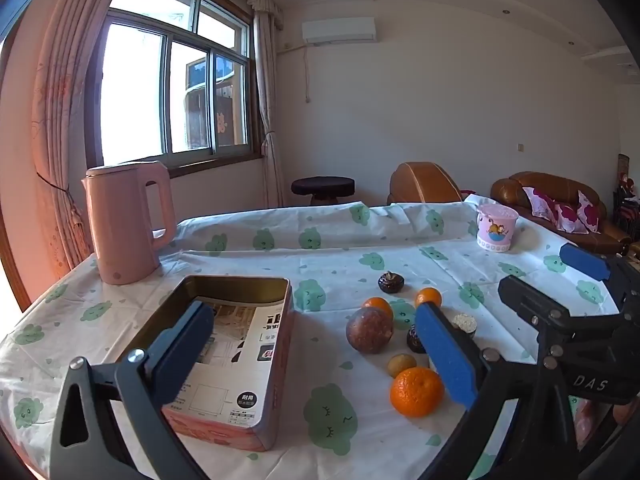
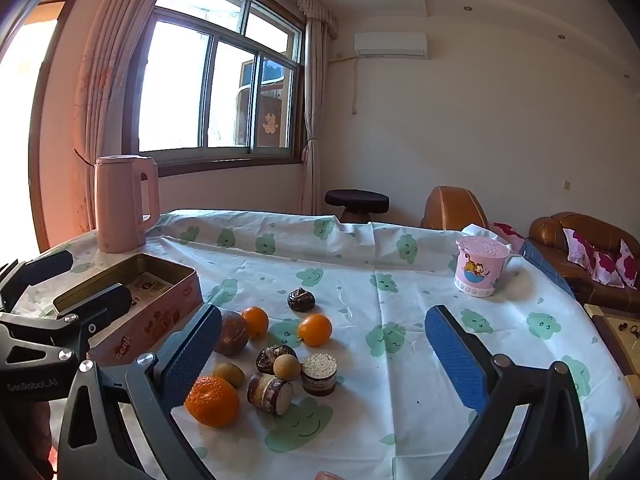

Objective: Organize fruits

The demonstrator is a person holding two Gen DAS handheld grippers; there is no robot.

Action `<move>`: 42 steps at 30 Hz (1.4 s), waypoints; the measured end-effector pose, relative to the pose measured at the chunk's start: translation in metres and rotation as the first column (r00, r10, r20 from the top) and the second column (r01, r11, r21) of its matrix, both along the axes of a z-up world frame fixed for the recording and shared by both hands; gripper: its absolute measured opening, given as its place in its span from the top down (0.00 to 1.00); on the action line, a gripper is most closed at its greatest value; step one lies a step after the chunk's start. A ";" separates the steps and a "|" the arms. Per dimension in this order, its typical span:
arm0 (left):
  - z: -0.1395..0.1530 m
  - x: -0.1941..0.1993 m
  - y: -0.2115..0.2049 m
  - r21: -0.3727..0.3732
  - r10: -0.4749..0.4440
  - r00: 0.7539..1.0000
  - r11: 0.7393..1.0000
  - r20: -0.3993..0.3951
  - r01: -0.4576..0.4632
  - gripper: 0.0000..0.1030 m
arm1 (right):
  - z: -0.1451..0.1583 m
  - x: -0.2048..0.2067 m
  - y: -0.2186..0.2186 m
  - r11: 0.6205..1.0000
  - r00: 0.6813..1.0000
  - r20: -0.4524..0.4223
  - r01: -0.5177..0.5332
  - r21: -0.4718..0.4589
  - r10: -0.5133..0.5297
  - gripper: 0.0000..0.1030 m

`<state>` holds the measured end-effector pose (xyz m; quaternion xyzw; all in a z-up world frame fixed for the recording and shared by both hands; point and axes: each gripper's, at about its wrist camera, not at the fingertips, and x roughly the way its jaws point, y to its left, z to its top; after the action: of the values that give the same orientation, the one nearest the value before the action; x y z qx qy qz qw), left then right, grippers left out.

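Fruit sits loose in a cluster near the middle of the table: a large orange (image 2: 212,401) nearest the camera, two smaller oranges (image 2: 255,321) further back, a round purple-brown fruit (image 2: 232,333), a small green-brown fruit (image 2: 229,375) and a small tan fruit (image 2: 287,367). Mixed in w/ them are several small dark cakes (image 2: 319,374); one dark piece (image 2: 301,299) lies apart, further back. Left of the cluster, just beside it, is an open pink tin box (image 1: 240,364) w/ printed paper lying inside, no fruit in it.

Surface: table covered by a white cloth (image 2: 360,272) printed w/ green smiling clouds. A pink kettle (image 1: 124,220) stands at the far left corner; a pink cartoon cup (image 2: 480,266) at the far right.

Room: big window w/ pink curtains (image 1: 60,120), wall AC unit (image 1: 339,30), dark round stool (image 1: 322,188), brown leather sofa (image 1: 560,204) w/ floral cushions.

Left gripper (image 1: 316,360): blue pads spread fully apart, nothing held, hanging over the box and fruit. Right gripper (image 2: 324,360): also spread wide and empty, hanging above the fruit cluster, touching nothing.
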<state>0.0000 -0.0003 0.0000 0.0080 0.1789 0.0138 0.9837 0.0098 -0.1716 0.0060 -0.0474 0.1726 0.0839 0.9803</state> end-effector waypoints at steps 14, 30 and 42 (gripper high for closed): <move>-0.006 0.001 -0.001 0.014 -0.009 1.000 1.000 -0.009 0.009 0.00 | -0.002 -0.002 0.001 1.000 1.000 0.000 0.005 0.004 -0.005 0.01; -0.008 0.002 0.003 0.010 0.001 1.000 1.000 -0.013 0.000 0.00 | -0.003 0.000 -0.002 1.000 1.000 -0.004 0.006 0.019 -0.006 0.01; -0.009 0.002 0.006 0.009 0.002 1.000 1.000 -0.016 -0.002 0.00 | -0.007 -0.001 0.002 1.000 1.000 -0.007 0.001 0.019 -0.001 0.01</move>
<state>0.0022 0.0058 -0.0091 0.0122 0.1865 0.0154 0.9823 0.0092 -0.1694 -0.0011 -0.0376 0.1751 0.0851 0.9801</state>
